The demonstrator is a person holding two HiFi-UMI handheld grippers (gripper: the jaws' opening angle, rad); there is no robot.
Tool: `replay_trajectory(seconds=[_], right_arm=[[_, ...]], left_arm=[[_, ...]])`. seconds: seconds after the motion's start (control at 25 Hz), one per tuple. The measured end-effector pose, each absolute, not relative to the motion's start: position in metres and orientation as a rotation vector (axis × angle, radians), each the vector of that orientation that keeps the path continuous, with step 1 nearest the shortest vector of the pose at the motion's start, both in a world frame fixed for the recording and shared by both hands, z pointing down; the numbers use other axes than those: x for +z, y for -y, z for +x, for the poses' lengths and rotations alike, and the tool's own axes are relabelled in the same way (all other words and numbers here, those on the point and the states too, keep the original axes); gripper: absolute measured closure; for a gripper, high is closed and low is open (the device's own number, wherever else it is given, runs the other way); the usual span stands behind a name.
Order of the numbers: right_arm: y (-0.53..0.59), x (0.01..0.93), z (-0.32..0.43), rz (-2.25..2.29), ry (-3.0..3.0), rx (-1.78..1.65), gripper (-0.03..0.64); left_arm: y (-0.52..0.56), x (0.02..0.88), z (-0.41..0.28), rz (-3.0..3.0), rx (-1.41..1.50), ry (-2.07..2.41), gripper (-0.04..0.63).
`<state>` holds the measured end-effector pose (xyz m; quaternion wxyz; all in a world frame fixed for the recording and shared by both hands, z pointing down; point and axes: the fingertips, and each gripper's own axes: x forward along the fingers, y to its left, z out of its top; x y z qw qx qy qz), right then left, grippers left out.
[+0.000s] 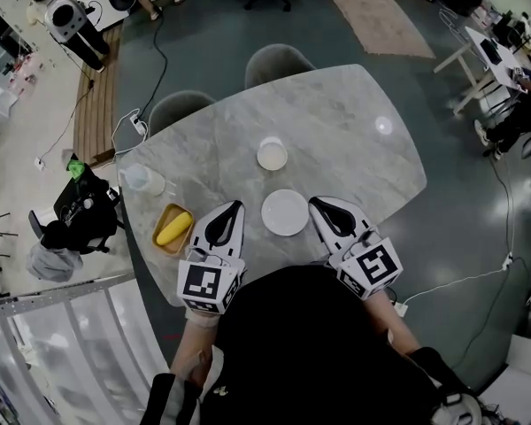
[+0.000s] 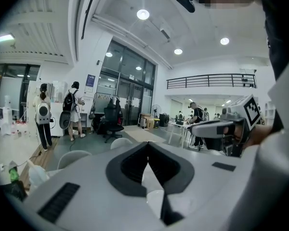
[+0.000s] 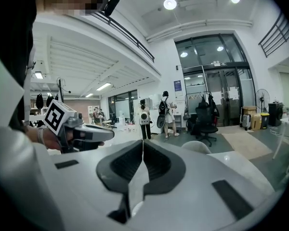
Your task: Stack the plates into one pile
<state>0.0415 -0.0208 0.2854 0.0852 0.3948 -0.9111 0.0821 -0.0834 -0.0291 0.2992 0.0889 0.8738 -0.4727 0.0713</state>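
Pressed together and empty, left gripper (image 1: 238, 205) and right gripper (image 1: 314, 202) flank the large plate (image 1: 285, 212); the small plate (image 1: 272, 153) sits apart, so I'd grip 1 next.

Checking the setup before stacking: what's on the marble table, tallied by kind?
White plates: 2
Amber tray: 1
Yellow food item in the tray: 1
Clear container: 1
Total: 5

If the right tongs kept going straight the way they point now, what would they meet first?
Probably the small white plate; the right tongs look set to skirt the larger plate, though height is unclear.
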Motion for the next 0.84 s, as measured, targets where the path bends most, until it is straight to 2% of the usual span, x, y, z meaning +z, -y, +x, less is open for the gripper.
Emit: replay_trajectory(seconds=[0.84], right_arm=[[0.017,0.2905,0.0414,1.177,2.719,0.237,0.595]], left_arm=[[0.0252,0.309,-0.0855,2.584,0.237,1.405,0.588]])
